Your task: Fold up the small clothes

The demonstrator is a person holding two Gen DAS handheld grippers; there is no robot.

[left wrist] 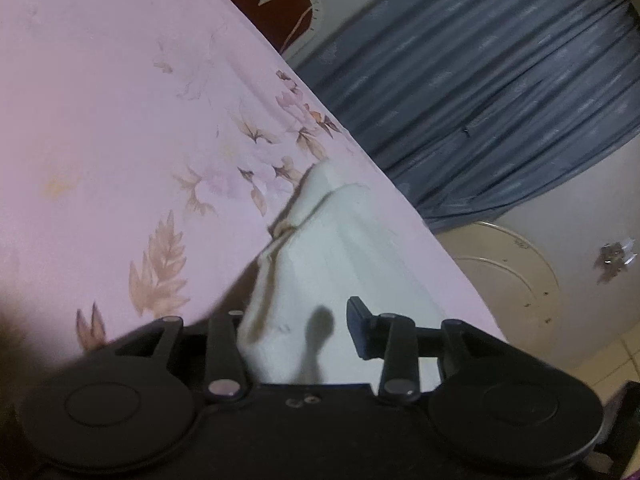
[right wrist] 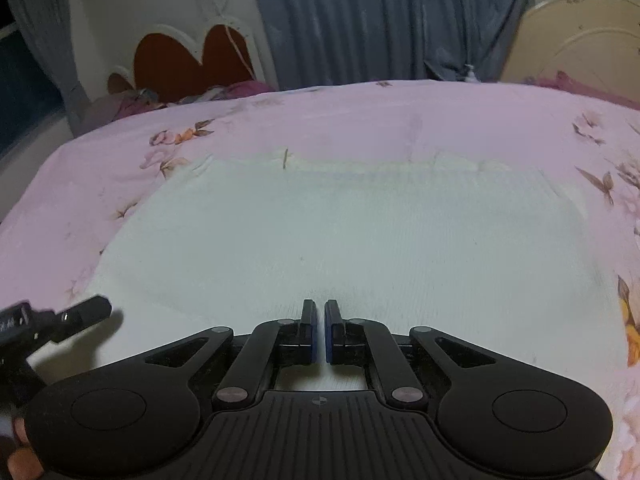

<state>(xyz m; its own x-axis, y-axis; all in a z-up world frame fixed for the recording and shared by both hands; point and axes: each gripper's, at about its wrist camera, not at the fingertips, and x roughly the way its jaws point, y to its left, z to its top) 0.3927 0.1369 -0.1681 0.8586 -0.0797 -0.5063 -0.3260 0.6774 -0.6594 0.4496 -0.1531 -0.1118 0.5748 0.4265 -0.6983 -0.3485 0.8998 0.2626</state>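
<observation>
Pink floral bedsheet (right wrist: 360, 120) carries white garment (right wrist: 340, 232); blue-grey curtain (right wrist: 360, 20) behind.

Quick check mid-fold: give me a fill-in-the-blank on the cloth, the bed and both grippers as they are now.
1. The white cloth lies on a ____ floral sheet.
2. The right gripper is ____.
3. The left gripper is ____, with cloth between its fingers.

Missing words: pink; shut; open

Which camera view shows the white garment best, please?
The right wrist view: the white garment lies spread flat on the pink bedsheet, nearly all edges visible. The left wrist view shows only one bunched end between the open left gripper fingers.
</observation>
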